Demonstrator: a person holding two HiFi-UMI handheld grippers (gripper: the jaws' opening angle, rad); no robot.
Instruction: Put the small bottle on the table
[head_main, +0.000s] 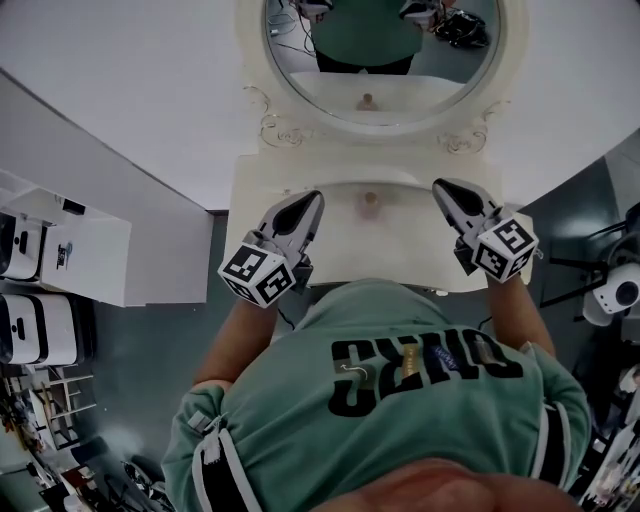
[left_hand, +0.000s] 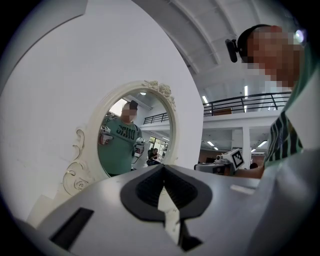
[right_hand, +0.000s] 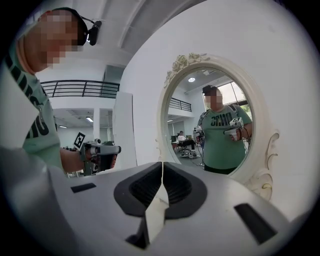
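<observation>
Both tools are hovering over the cream-white dressing table (head_main: 262, 195) in front of its oval mirror with the carved cream frame (head_main: 272, 128). The left gripper (head_main: 314, 200) is showing its dark pads pressed together with nothing between them, and the right gripper (head_main: 442, 188) is doing just the same. The small tan bottle (head_main: 370, 203) is sitting on the tabletop between the two, apart from both, near the foot of the mirror. It is looking like the placing is done, so the job now is pulling away cleanly: lifting both tools up and back, not sweeping inward across the middle. The bottle is appearing to stand upright, long axis vertical and top pointing up, though it is too small to be sure.
</observation>
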